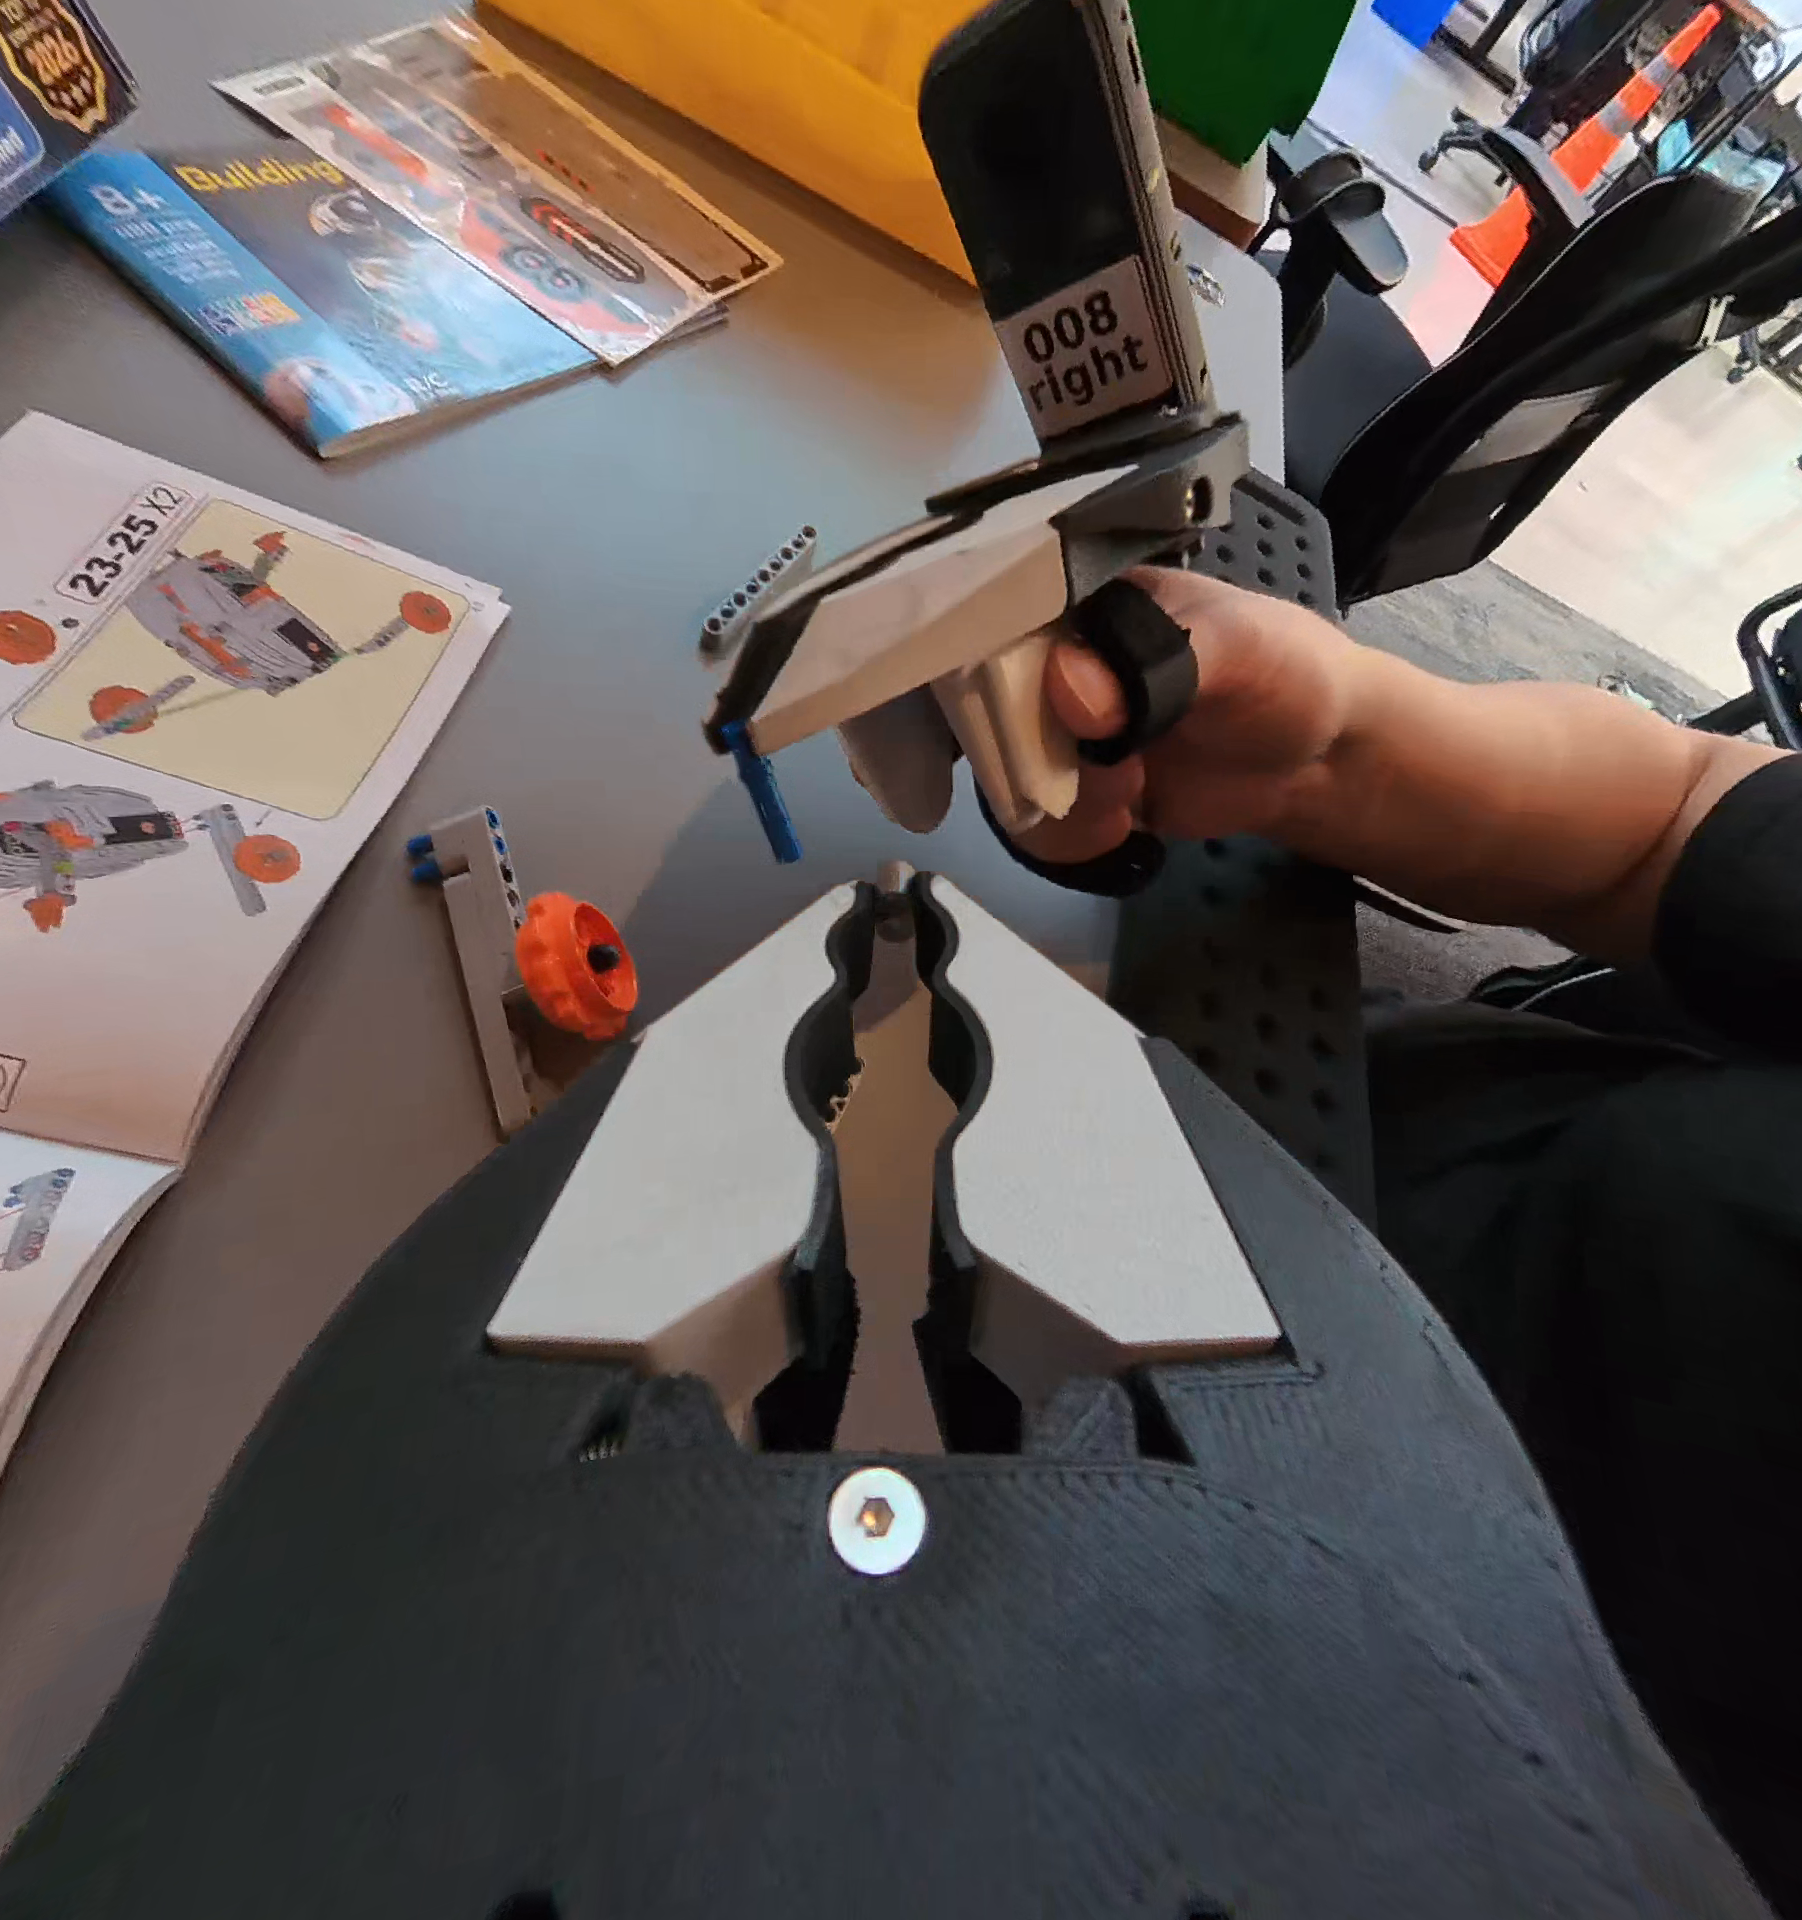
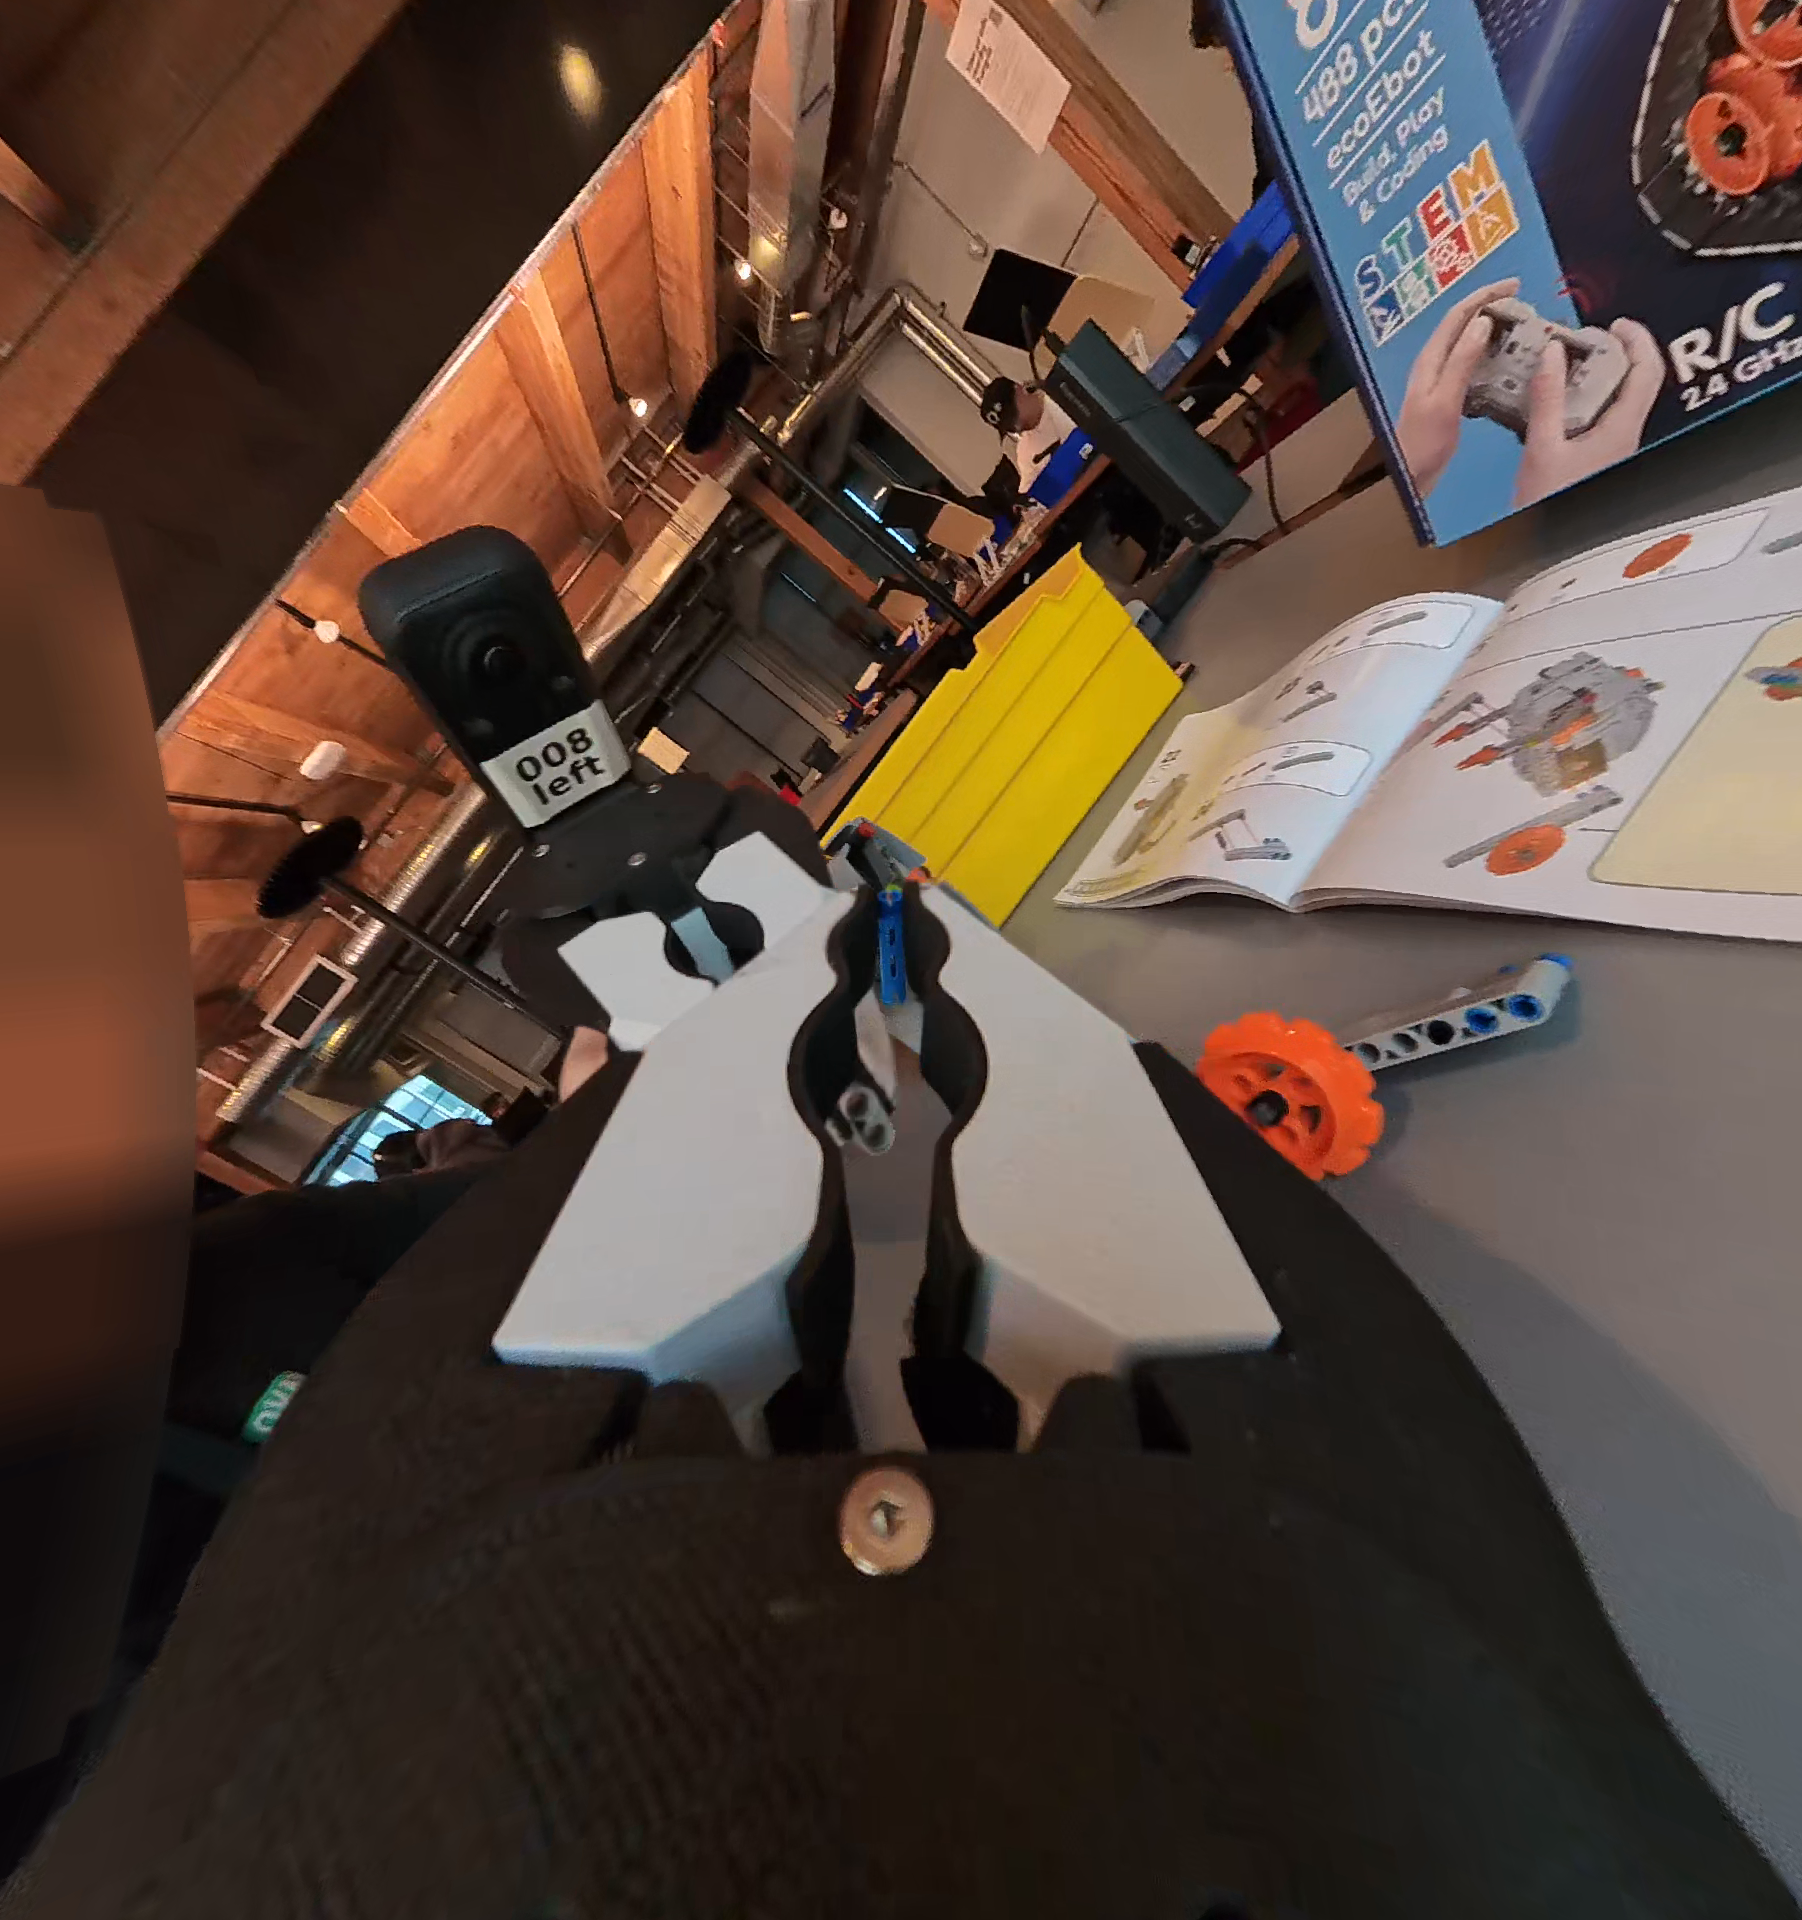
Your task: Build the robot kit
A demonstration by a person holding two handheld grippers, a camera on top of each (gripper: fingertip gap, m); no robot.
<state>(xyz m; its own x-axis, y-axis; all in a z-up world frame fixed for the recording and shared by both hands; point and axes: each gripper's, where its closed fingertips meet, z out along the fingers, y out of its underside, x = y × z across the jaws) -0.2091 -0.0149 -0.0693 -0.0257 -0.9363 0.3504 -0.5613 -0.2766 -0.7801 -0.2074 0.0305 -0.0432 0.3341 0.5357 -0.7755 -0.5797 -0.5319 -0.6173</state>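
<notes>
- Pinching a blue pin [image 2: 889, 951] right at the tips of the right gripper [image 2: 889, 904], jaws drawn nearly together on it; gripping so far out probably to leave most of the pin free below, as the left wrist view shows it hanging down.
- Clamping a small grey stub [image 1: 892, 883] in the left gripper [image 1: 889, 902], jaws closed on it with only a sliver of gap farther back.
- Bringing the two grippers tip to tip above the table [image 1: 564, 499], blue pin just beside the grey stub but apart from it, seemingly to line one part up against the other.
- Glimpsing a grey two-hole piece [image 2: 861, 1117] through the gap of the right gripper; cannot tell whether held or what it belongs to.
- Noting a grey holed beam [image 1: 762, 587] poking out just beyond the right gripper; cannot tell whether gripped or lying on the table.
- Leaving an orange wheel [image 1: 570, 966] on its grey bracket with blue pins to the near left, parked within easy reach.
- Lying open at the left, an instruction booklet [image 1: 149, 779], pages turned up for reading.
- Sitting at the far side, a yellow bin [image 1: 772, 94] and the kit box [image 2: 1551, 260], well apart from the working spot.
</notes>
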